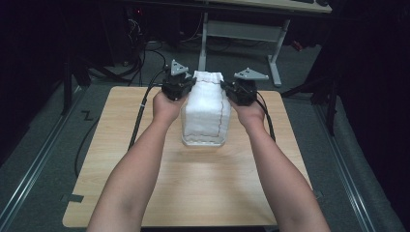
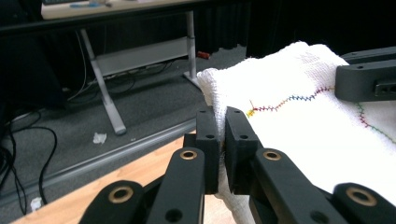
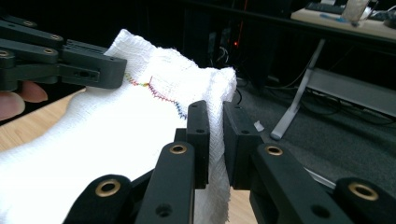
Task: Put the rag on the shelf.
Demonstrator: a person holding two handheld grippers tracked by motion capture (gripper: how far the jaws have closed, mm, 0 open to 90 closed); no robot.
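Cloth: white, coloured stitching, held up over the desk
Left tool: clenched on cloth's edge
Right tool: clenched on opposite edge

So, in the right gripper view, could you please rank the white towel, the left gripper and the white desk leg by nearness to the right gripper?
1. White stitched cloth towel: clamped in the right gripper.
2. Black left gripper: upper left, on the towel.
3. White metal desk leg: right, beyond the table.

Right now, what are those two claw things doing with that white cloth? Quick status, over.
Left gripper shut on white cloth edge. Right gripper shut on opposite edge. Cloth lifted at far end, near end resting on table. Nothing in the way.
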